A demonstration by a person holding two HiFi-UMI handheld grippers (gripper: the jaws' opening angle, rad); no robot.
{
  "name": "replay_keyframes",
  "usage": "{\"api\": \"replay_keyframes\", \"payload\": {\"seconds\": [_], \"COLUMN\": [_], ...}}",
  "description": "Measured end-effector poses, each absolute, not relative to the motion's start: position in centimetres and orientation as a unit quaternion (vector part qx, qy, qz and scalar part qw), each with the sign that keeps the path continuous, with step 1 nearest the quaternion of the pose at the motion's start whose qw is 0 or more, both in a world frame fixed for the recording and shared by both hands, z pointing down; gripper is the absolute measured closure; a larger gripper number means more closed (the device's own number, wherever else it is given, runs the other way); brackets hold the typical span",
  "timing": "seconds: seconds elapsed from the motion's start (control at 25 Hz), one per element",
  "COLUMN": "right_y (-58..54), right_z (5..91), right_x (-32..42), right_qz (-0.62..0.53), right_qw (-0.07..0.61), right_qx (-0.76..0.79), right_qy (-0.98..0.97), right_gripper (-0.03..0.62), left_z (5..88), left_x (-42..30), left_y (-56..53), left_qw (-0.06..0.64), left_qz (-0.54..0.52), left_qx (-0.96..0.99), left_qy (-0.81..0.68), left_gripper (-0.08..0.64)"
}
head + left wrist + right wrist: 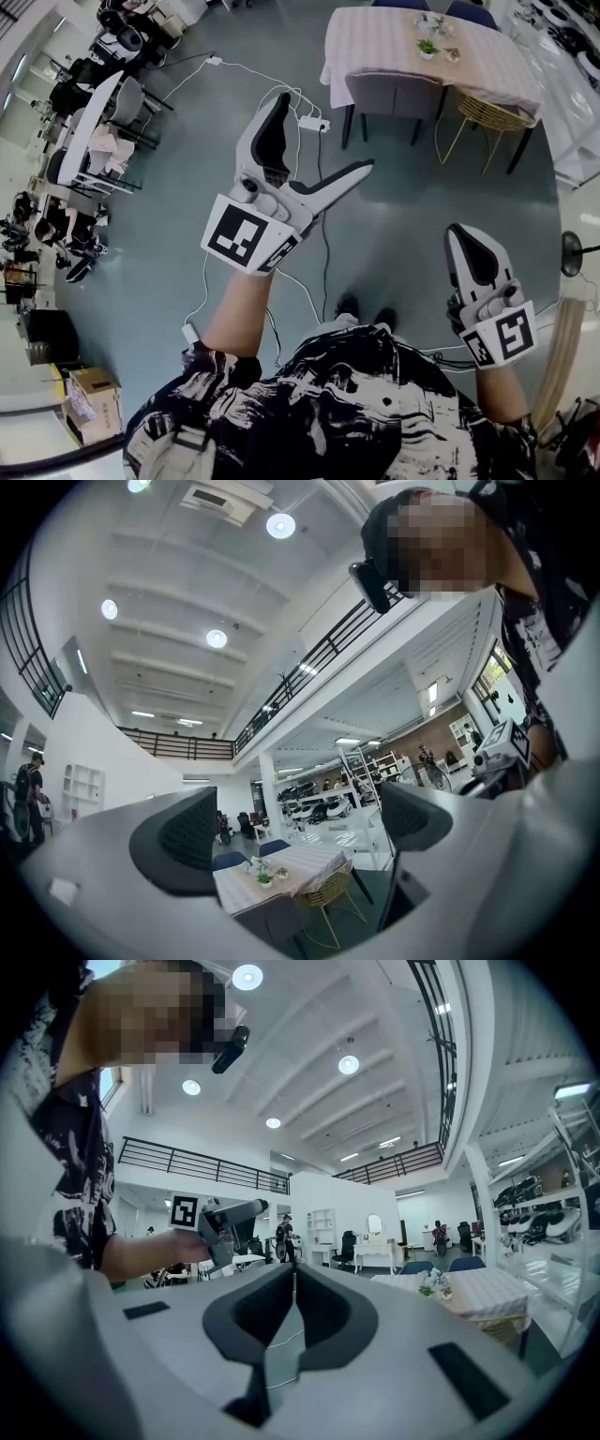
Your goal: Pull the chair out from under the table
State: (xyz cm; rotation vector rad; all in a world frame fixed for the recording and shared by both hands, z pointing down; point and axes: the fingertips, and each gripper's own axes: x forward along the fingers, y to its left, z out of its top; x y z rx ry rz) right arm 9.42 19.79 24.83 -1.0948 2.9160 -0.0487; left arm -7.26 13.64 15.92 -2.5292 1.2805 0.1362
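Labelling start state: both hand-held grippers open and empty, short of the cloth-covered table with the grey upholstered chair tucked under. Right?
One error: the right hand-held gripper is shut, jaws together in the right gripper view. The left hand-held gripper is open; both empty, short of the cloth-covered table with the grey upholstered chair tucked under.
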Motion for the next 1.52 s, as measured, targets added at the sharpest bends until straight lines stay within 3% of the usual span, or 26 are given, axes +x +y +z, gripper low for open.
{"api": "replay_keyframes", "payload": {"seconds": [0.6,1.52], "right_y": [16.2,-4.3], "right_z": [27.7,25.4], "right_x": [13.8,1.8], "right_qz": [-0.030,-0.002], "right_qw": [-0.004,-0.018], "right_qx": [-0.323,-0.375], "right_qy": [0.946,0.927], "right_gripper": [0.581,0.581], "left_z": [19.0,21.3], "left_x": [-3.3,-13.5], "left_y": [9.9,-12.3], "left_qw": [0.135,0.109], "left_qz": [0.034,0.044], "left_qx": [-0.871,-0.906], "left_qy": [0.471,0.406], "left_gripper": [0.046,0.047]}}
